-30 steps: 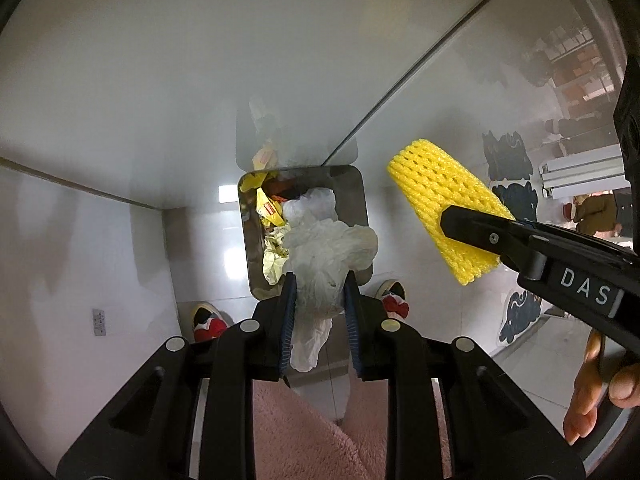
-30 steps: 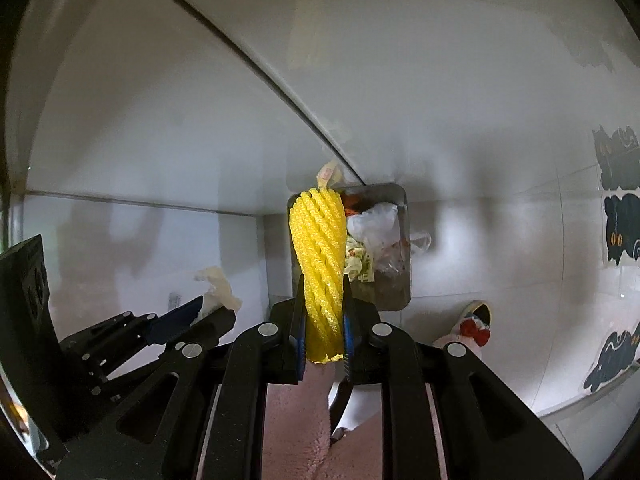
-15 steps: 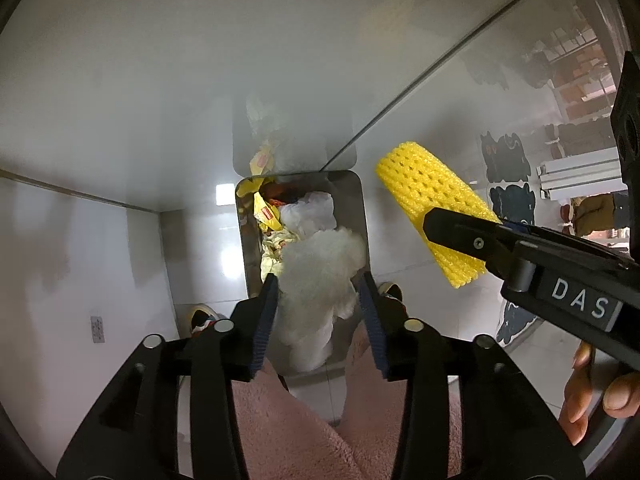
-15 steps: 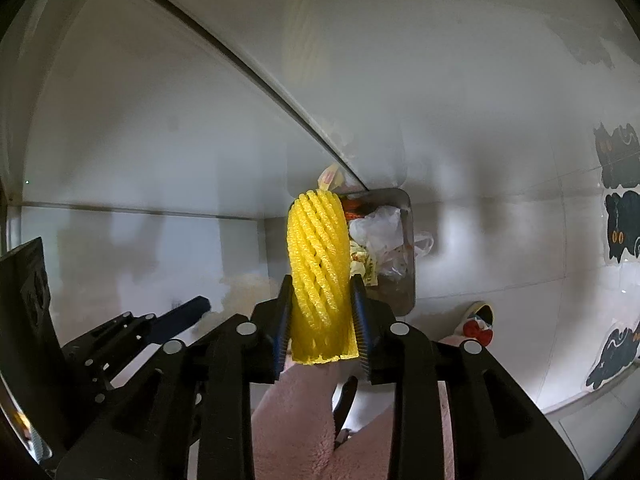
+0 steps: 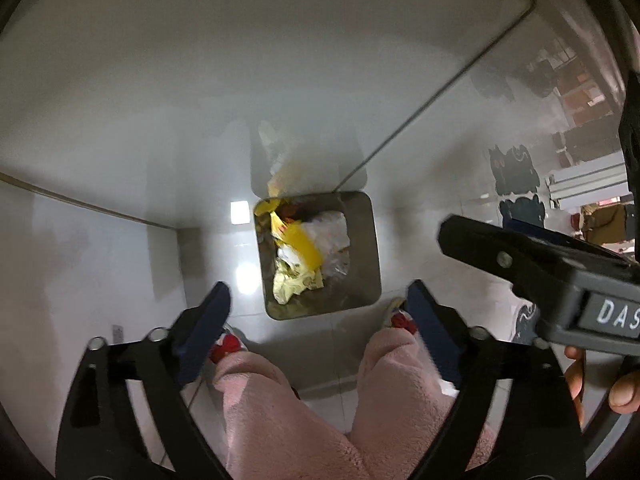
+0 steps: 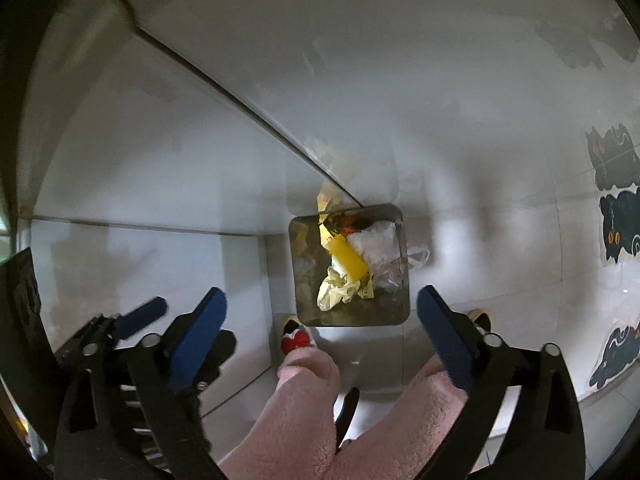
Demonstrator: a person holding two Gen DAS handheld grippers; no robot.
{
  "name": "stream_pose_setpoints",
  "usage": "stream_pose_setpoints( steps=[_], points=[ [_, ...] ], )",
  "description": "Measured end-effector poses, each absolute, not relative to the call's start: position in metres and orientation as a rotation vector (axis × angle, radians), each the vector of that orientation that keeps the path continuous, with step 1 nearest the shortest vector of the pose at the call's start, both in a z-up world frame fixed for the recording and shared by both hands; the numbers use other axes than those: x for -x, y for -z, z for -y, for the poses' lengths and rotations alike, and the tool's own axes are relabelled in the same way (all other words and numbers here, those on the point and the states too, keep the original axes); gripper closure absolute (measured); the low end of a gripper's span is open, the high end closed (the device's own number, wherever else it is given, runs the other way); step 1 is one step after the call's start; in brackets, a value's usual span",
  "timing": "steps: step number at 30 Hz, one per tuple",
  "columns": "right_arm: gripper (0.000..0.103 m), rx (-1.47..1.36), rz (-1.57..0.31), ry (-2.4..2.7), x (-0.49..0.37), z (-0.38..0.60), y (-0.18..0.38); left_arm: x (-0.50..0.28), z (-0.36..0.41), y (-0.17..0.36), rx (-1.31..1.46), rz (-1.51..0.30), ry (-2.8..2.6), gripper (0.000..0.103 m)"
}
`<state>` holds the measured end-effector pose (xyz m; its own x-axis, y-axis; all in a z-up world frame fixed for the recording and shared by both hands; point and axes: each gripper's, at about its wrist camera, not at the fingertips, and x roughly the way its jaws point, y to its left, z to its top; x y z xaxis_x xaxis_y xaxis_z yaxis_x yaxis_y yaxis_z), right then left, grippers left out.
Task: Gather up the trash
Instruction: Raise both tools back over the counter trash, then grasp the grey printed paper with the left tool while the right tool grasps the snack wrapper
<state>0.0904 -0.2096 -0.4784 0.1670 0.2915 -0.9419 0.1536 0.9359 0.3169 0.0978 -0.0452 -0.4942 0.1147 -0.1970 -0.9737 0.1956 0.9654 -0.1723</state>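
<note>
A square metal trash bin [image 5: 366, 248] stands on the floor below both grippers; it also shows in the right wrist view [image 6: 402, 276]. Inside lie the yellow foam net [image 5: 300, 246] [image 6: 348, 260], white crumpled tissue [image 5: 326, 232], clear plastic [image 6: 380, 248] and pale yellow wrappers [image 5: 294, 284]. My left gripper [image 5: 320, 324] is open and empty above the bin. My right gripper [image 6: 320, 328] is open and empty above it too; its body [image 5: 560, 272] shows at the right of the left wrist view.
The bin stands against a white wall corner [image 5: 160, 226]. The person's pink fleece legs [image 5: 280, 412] and red-toed slippers [image 6: 296, 340] are just in front of the bin. Black cat stickers [image 6: 616, 220] are on the floor at right.
Both grippers opened wide. The white tissue dropped from the left gripper and the yellow foam net dropped from the right gripper; both now lie in the bin.
</note>
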Motion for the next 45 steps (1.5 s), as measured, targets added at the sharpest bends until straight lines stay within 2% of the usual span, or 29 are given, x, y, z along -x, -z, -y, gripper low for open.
stream_pose_setpoints(
  steps=[5,17,25,37,45],
  points=[
    [0.003,-0.321,-1.397,-0.132,-0.082,0.212,0.455,-0.096,0.035,0.463,-0.016,-1.378,0.281,0.008],
    [0.003,-0.18,-1.11,-0.173,-0.068,0.226,0.305,-0.09,0.021,0.338,-0.077,-1.177,0.311,0.008],
    [0.003,-0.188,-0.984,-0.168,-0.087,0.237,0.239,-0.105,0.025,0.261,-0.066,-1.043,0.334,0.008],
    [0.003,-0.179,-0.89,-0.087,-0.176,0.264,0.202,-0.183,0.042,0.222,-0.097,-0.939,0.298,0.008],
    [0.004,-0.205,-0.909,-0.052,-0.254,0.271,0.215,-0.245,0.067,0.225,-0.107,-0.938,0.298,0.008]
  ],
)
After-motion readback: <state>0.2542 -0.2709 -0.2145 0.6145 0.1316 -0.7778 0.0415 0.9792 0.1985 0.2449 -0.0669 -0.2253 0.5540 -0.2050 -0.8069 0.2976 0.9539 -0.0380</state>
